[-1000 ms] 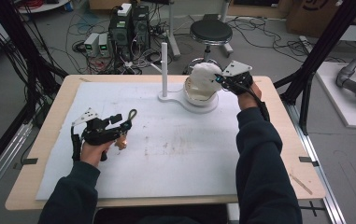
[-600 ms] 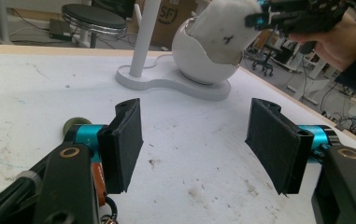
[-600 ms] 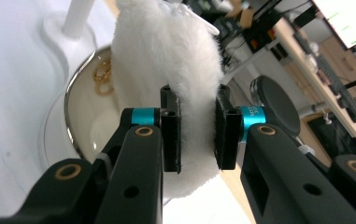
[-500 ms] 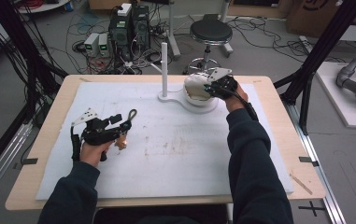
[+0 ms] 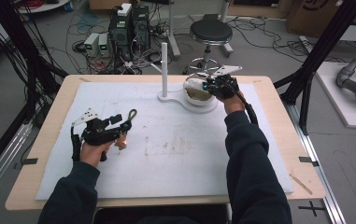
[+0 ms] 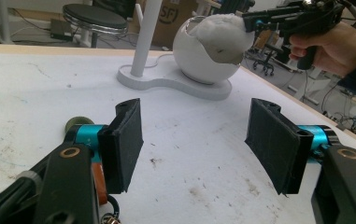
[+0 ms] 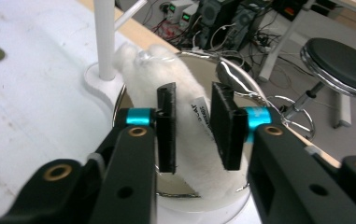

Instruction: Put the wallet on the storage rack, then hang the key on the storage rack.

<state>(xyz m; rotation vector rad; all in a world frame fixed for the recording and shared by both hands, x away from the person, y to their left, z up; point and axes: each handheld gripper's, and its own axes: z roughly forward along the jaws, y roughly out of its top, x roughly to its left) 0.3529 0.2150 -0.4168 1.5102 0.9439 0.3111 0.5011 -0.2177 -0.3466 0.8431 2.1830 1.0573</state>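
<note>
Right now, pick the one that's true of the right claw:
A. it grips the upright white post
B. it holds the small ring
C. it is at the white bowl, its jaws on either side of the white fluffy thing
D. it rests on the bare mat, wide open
C: the right claw sits over the white bowl, its jaws partly closed around the white fluffy thing.
</note>
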